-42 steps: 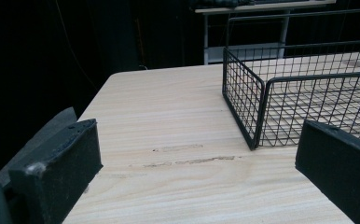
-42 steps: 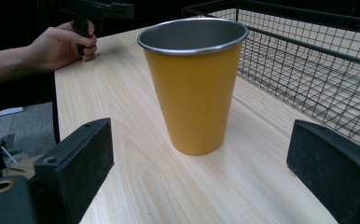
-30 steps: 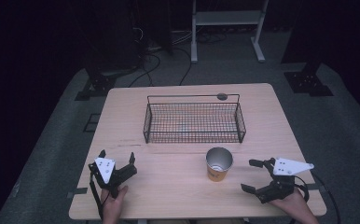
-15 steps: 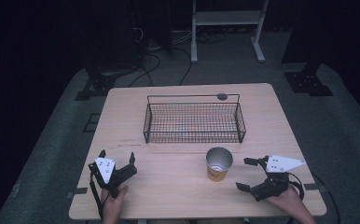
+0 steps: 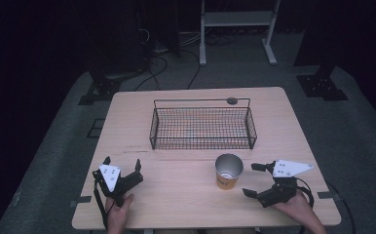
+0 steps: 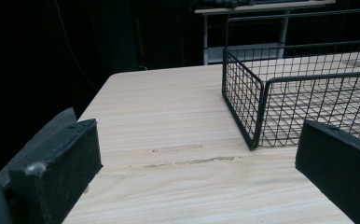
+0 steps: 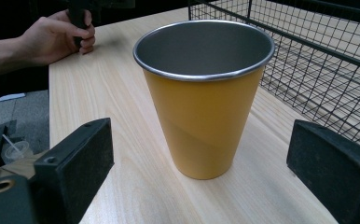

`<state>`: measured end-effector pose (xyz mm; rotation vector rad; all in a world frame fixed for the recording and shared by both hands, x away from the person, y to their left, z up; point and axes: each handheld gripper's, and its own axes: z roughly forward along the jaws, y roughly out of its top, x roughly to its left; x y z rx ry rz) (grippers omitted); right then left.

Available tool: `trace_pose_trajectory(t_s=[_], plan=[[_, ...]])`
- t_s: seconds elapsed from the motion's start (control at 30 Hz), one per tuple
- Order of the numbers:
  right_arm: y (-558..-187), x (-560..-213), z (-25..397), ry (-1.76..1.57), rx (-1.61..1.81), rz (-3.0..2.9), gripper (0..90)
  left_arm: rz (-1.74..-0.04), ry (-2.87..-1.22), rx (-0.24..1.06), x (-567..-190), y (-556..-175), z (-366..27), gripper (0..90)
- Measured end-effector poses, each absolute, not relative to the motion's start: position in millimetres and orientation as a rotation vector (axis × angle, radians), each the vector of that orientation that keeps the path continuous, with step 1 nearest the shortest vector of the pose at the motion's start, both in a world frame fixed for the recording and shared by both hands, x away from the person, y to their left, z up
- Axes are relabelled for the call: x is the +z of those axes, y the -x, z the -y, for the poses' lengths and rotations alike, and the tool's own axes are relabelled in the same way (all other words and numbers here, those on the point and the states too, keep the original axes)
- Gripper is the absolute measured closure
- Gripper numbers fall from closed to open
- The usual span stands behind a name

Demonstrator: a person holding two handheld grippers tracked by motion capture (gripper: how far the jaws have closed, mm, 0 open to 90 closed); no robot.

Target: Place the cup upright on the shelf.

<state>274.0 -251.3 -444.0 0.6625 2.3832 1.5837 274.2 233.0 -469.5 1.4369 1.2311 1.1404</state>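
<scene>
Nearest the bottom edge of the high view we list two hands, each with a gripper. The left gripper [image 5: 122,166], lower left of the frame, has its jaws spread wide with nothing between them; in the left gripper view we see bare table [image 6: 169,140] between the two black jaws and the near corner of the wire basket [image 6: 255,112] at the right of centre. The right gripper [image 5: 254,179], lower right of the high view, is likewise wide open and grips nothing; its jaws point toward the left of the frame, at the cup. In the right gripper view we note the cup [image 7: 204,102] standing upright between and beyond the two jaws, touching neither, with the person's left hand [image 7: 57,37] in the upper left corner, closed around the handle of its gripper. Next item: the cup [image 5: 229,171], yellow outside with a metal rim and metal inside, empty, standing on the table just left of the right gripper and just below the basket's front wall in the high view. Farther up, the basket [image 5: 153,126] sits at the middle of the table, rectangular, black wire. A small dark round object [image 5: 232,101] lies at the basket's far rim. Beyond the table we record dark floor, cables and a white stand's legs [image 5: 203,48] at the top of the frame.
</scene>
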Motion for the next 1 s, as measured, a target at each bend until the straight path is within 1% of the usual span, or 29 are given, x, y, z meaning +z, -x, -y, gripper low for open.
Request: trace_pose_trajectory(t_s=[0.6,1.0], plan=[[-285,-449,234,-0.687,1.557,-2.395,6.5,-1.229,-1.439,1.144,-470,-274,-233,0.0],[-293,-445,220,-0.697,1.525,-2.409,6.5,-1.229,-1.439,1.144,-470,-274,-233,0.0]])
